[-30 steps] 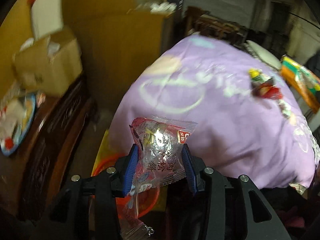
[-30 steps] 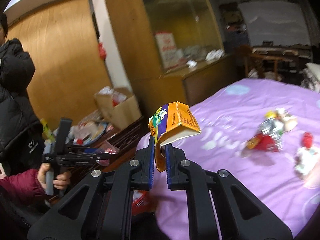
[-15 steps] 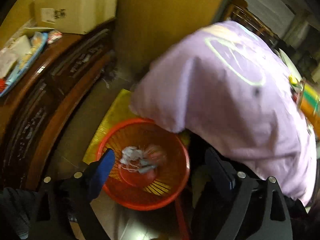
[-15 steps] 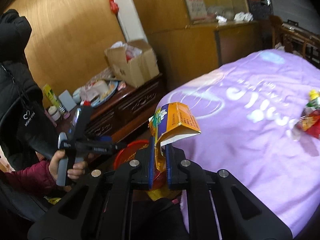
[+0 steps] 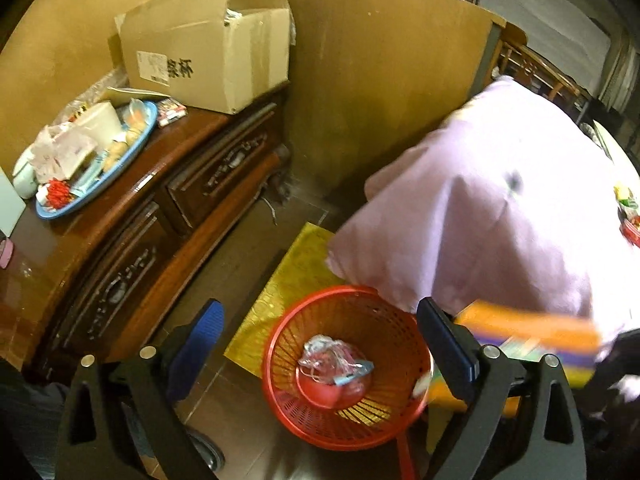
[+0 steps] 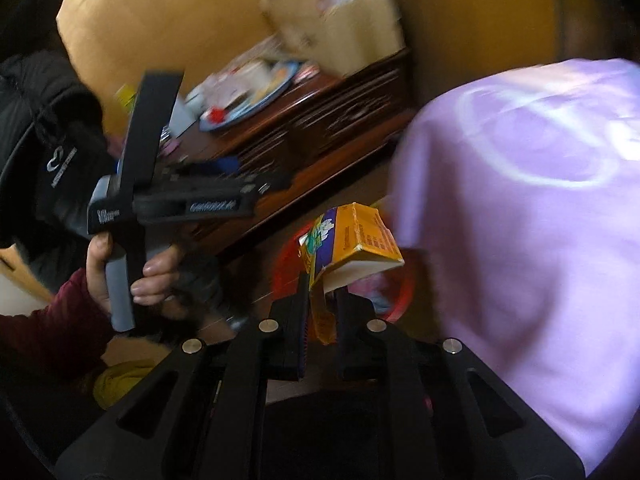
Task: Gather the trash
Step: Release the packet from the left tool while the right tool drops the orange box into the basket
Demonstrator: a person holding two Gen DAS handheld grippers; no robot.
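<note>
Two views show this moment. From the left wrist, the left hand-held gripper [image 5: 320, 344] stands wide, its jaws opening, with nothing between the blue pads. Directly past them sits a round red basket [image 5: 280, 360] of slatted plastic on the floor, holding crumpled clear wrappers [image 5: 334, 364] at its centre. A yellow mat [image 5: 296, 276] lies under the basket toward 11 o'clock. At 9 o'clock runs the edge of a dark carved wooden cabinet [image 5: 160, 216], whose tabletop carries a blue plate [image 5: 96, 176] of clutter and an open cardboard box [image 5: 208, 60]. At 2 o'clock the lilac bedcover [image 5: 500, 208] hangs over the basket's far rim. A blurred orange carton [image 5: 528, 332] shows at 3 o'clock, just beside the right pad. Bare brown floor remains between cabinet and mat.

From the right wrist, the right hand-held gripper [image 6: 322, 308] has its jaws opening slightly; the orange carton [image 6: 352, 240], with a purple panel and torn open flap, is between them, tilted, its flap touching the left pad while the right pad looks just clear. It sits over the red basket [image 6: 400, 292], seen blurred beyond. At 9 o'clock a hand [image 6: 132, 276] in a dark red sleeve grips the left hand-held gripper [image 6: 256, 184]. The lilac bedcover [image 6: 520, 220] fills 3 o'clock, crowding the basket.
</note>
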